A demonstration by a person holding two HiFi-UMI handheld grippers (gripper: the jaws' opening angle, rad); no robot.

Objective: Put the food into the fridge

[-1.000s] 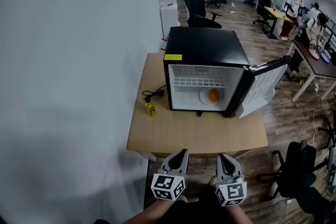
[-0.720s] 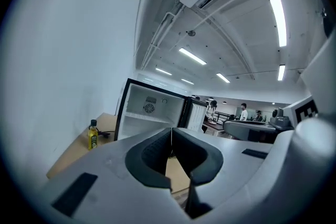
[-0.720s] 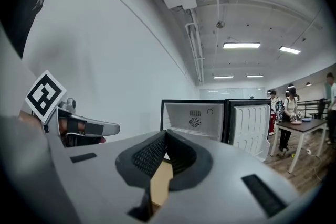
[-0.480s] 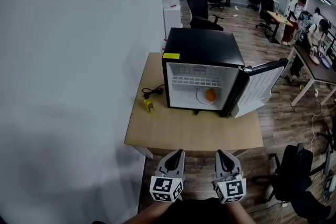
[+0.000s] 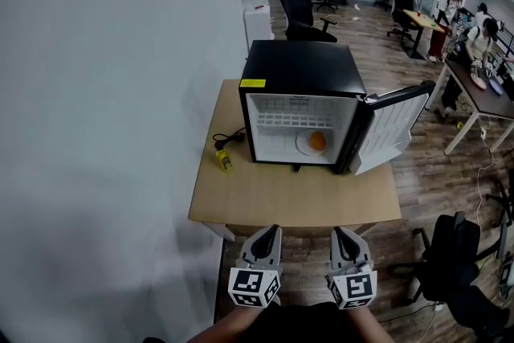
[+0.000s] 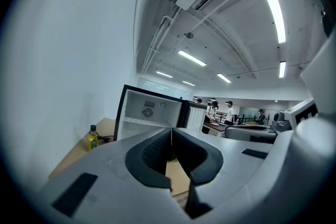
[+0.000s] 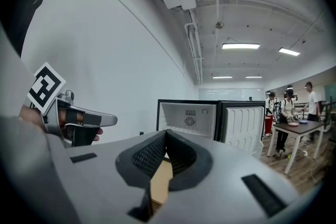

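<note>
Inside the open fridge (image 5: 301, 68), the orange food (image 5: 318, 140) sits on a white plate (image 5: 302, 147).

The left gripper (image 5: 271, 230) and right gripper (image 5: 339, 232) hang by the table's (image 5: 289, 197) near edge, well short of the fridge, jaws pressed together on nothing. The food looks small, round and light, probably soft and apt to roll, so gripping the plate's rim seems safer than pinching it.

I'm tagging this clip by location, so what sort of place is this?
Probably an open-plan office: black swivel chairs, desks with people at them further back, and long ceiling light strips. A mini fridge stands open on a wooden table by the wall.
</note>
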